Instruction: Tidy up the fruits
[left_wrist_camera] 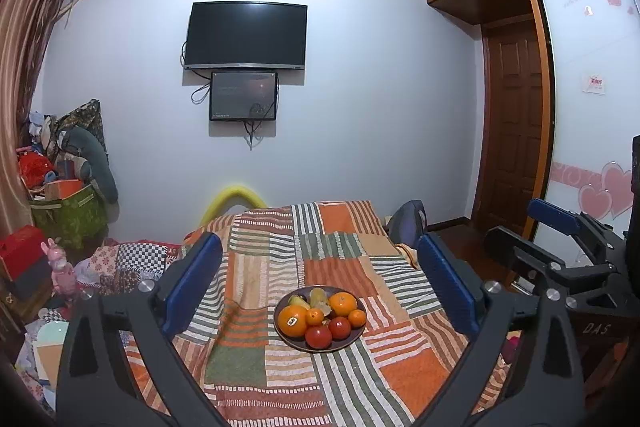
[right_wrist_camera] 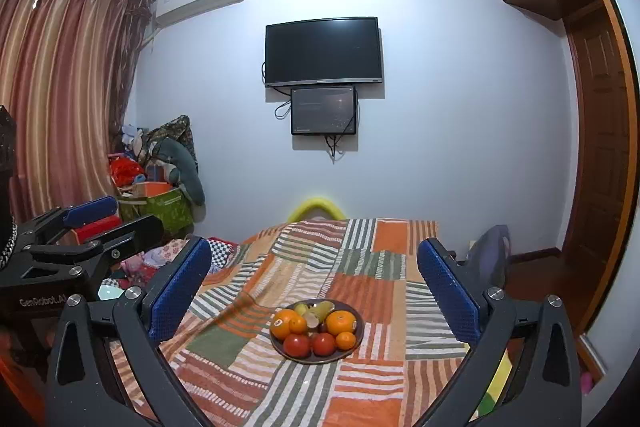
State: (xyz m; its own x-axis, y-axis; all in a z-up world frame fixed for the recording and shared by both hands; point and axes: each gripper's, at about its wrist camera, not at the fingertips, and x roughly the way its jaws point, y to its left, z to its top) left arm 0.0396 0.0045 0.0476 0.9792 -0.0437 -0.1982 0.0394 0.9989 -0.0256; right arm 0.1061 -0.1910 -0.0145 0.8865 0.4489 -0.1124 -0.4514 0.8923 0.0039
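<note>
Landmark: the dark round plate [left_wrist_camera: 355,340] on the patchwork striped cloth [left_wrist_camera: 256,359]. Left of the plate, the left gripper [left_wrist_camera: 320,279] hangs above the cloth with its blue-padded fingers [left_wrist_camera: 192,283] spread wide, holding nothing; the plate lies between them in the left wrist view. On the plate's left side sits a large stickered orange [left_wrist_camera: 292,321], with a small mandarin [left_wrist_camera: 315,315] touching it. Behind these, at the plate's far side, lie yellow-green fruit pieces [left_wrist_camera: 318,297]. At the plate's near edge rest two red tomatoes [left_wrist_camera: 319,336], touching each other. On the plate's right side sit a second large orange [left_wrist_camera: 343,303] and another small mandarin [left_wrist_camera: 357,317]. Right of the plate, the right gripper [right_wrist_camera: 316,287] also hangs with fingers [right_wrist_camera: 448,295] wide apart and empty, the plate [right_wrist_camera: 358,341] framed between them. Far beyond the plate, a black television [left_wrist_camera: 246,35] hangs on the wall.
</note>
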